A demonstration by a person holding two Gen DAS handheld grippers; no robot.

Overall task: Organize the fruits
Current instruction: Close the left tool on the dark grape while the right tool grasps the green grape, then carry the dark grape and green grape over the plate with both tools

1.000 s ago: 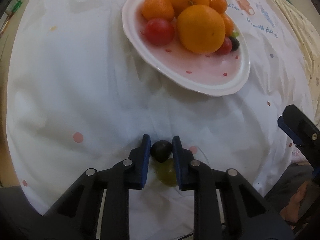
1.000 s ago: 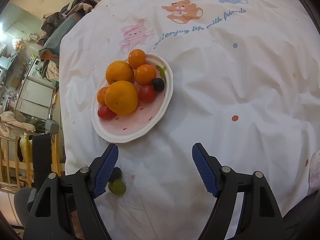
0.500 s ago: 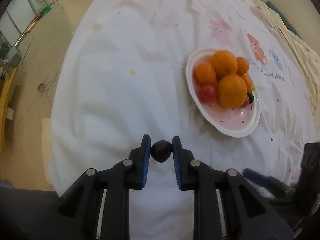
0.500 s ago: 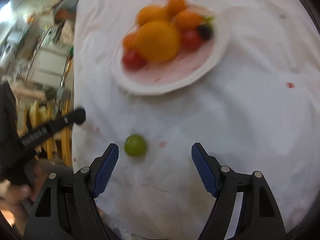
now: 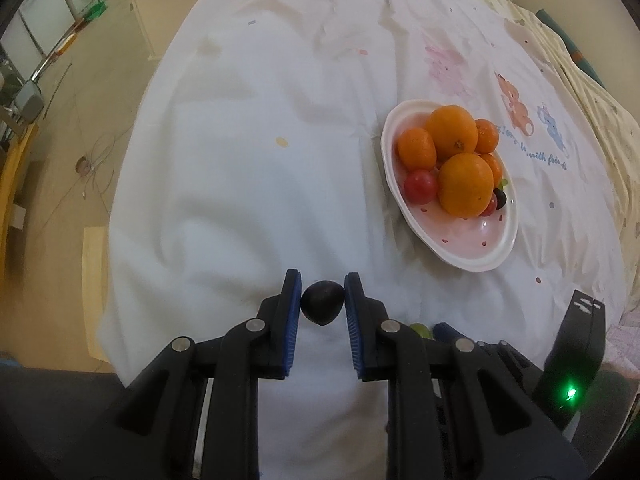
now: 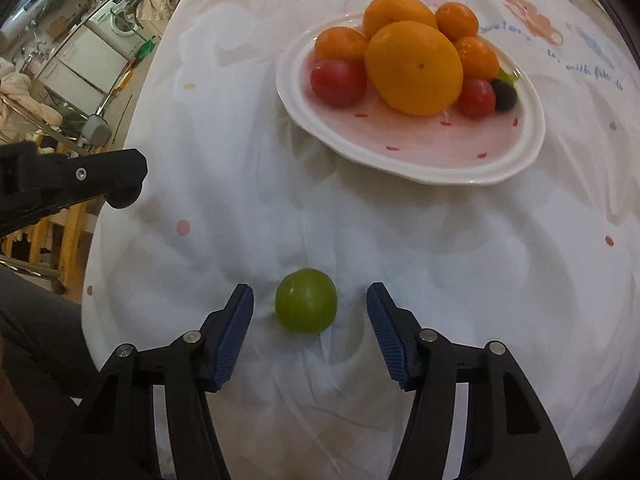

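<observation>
Left gripper (image 5: 322,294) pinches our dark grape (image 5: 322,308) above the tabletop (image 5: 240,184); right gripper (image 6: 310,309) gapes wide around the green grape (image 6: 306,301). Risk: grape rolls away on wrinkled cloth when we close, short of the plate (image 6: 420,164).

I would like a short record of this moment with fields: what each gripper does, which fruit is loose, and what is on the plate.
left gripper: shut on the dark grape, held above the cloth
right gripper: open, one finger on each side of the green grape, not touching it
loose fruit: green grape, lying on the white tablecloth
plate: white, holds two large oranges, smaller orange fruits, two red tomatoes, one dark grape at the far side
plate position: beyond the green grape in the right wrist view
</observation>
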